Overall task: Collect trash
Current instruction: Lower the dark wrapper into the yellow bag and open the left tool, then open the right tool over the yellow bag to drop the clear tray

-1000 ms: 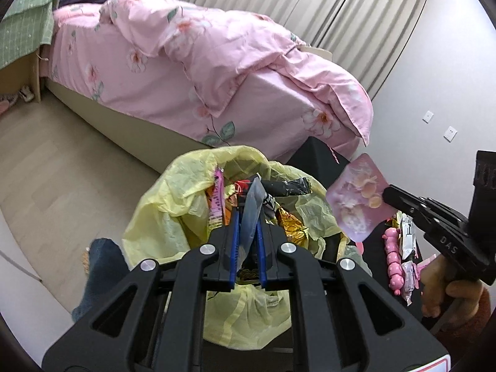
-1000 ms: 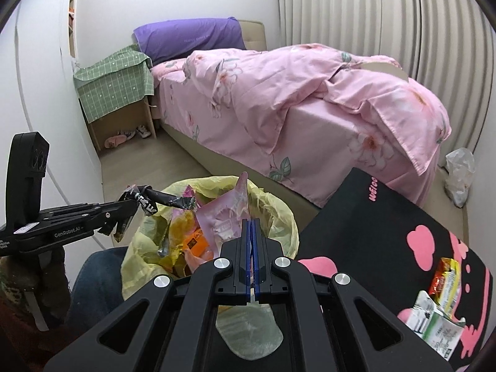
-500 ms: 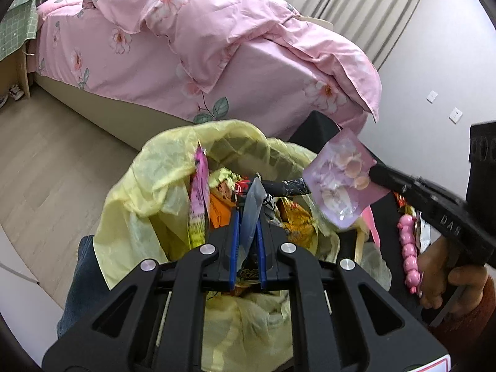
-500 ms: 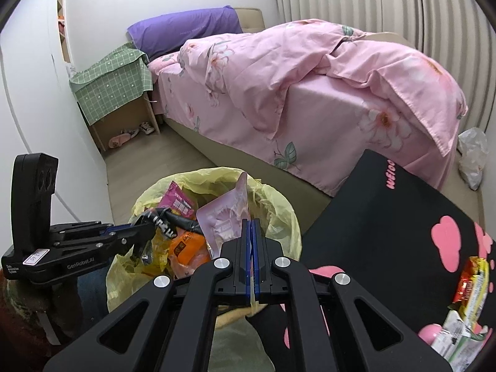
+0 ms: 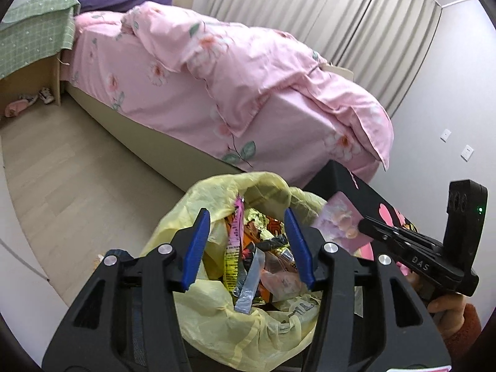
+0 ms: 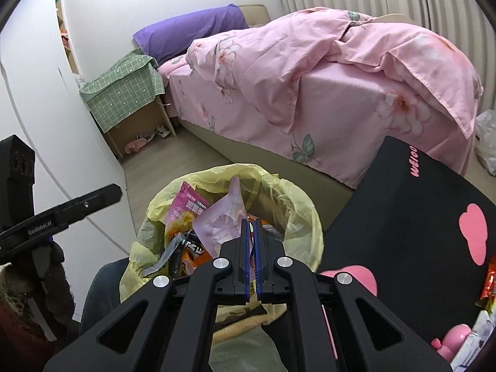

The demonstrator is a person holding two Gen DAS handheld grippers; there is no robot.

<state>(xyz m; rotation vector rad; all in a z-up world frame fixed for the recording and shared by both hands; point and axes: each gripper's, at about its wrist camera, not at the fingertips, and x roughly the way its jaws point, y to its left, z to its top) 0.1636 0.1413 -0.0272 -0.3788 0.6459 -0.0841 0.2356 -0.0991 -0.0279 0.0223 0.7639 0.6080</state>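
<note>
A yellow trash bag (image 5: 217, 192) (image 6: 297, 204) stands open, stuffed with several snack wrappers. My left gripper (image 5: 246, 214) hovers over its mouth with its jaws opening and nothing between the blue pads (image 5: 198, 248). A dark silver wrapper (image 5: 248, 282) (image 6: 173, 248) lies loose in the bag beneath it. My right gripper (image 6: 250, 223) is shut on a pale pink wrapper (image 6: 220, 217) (image 5: 341, 223) held at the bag's right rim. In the right wrist view the left gripper (image 6: 116, 192) shows from the side, left of the bag.
A black mat with pink clouds (image 6: 418, 217) covers a surface right of the bag, with more wrappers (image 6: 489, 279) and a pink toy (image 6: 452, 338) on it. A bed with a pink duvet (image 5: 248, 77) stands behind. A person's knee (image 6: 105, 288) is beside the bag.
My left gripper's jaws spread apart and the dark silver wrapper dropped into the bag. The right gripper came down toward the bag's rim with the pink wrapper.
</note>
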